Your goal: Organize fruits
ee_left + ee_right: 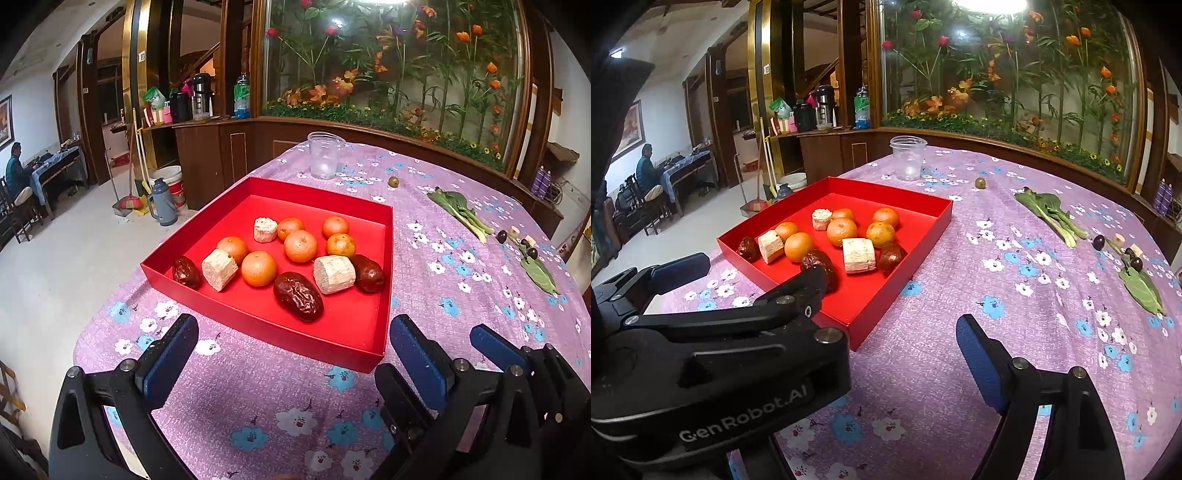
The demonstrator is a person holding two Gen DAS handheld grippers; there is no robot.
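A red tray (240, 314) (905, 269) lies on the purple flowered cloth. It holds several tangerines (258, 267) (798, 246), three wrinkled dark red dates (298, 296) (891, 256) and three pale cut chunks (334, 274) (859, 254). My left gripper (293, 325) hovers at the tray's near edge, open, with nothing between its fingers. Just to its right is my right gripper (886, 325), with one blue finger (495, 347) (979, 350) showing in each view. Its other finger is hidden behind the left gripper's body. It stands wide and holds nothing.
Beyond the tray stand a clear plastic cup (325, 155) and a small green fruit (393, 181). To the right lie a leafy green stalk (1049, 214), small dark fruits (1099, 242) and a green leaf (1141, 290). The table drops off at the left.
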